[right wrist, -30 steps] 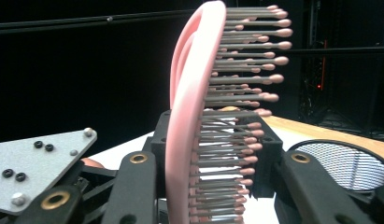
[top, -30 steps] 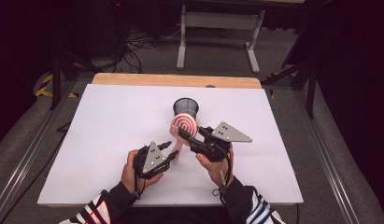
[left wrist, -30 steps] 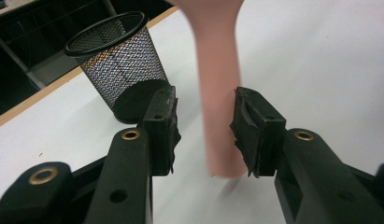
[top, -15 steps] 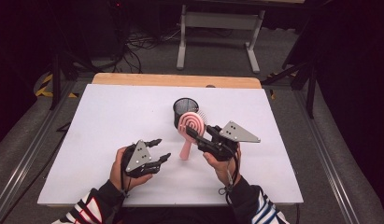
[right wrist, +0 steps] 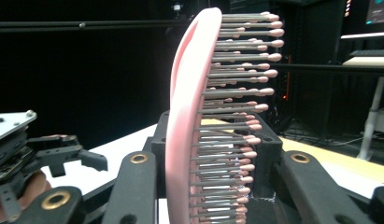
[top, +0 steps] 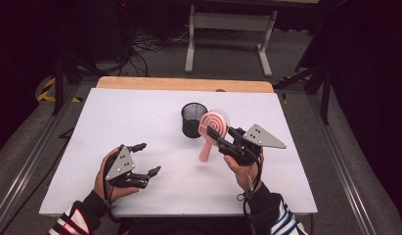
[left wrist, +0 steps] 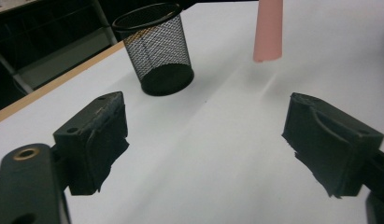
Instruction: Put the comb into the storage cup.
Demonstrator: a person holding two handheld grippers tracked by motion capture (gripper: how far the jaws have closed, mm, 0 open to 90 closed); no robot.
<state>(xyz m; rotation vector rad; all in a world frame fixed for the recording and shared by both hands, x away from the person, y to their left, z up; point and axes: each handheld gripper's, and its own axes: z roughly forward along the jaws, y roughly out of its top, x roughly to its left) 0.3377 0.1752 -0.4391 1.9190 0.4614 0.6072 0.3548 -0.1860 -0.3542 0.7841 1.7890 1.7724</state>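
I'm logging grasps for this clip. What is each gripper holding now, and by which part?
The right gripper is clamped on the pink plastic hairbrush at its round bristled head, handle hanging down. The left gripper holds nothing; its jaws have just been opening.

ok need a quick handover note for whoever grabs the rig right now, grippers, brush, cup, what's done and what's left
Right gripper: shut on the pink brush at its head, brush lifted off the table, handle hanging down, bristles facing away from the person.
Left gripper: empty, jaws have just been opening and now stand wide, low over the white table to the left of the brush.
Cup: black mesh, upright and empty, just behind and left of the brush head.
Done: the left gripper has let go of the handle and the brush is in the right gripper alone.
Left, likely: lower the brush handle-first into the cup, then release.
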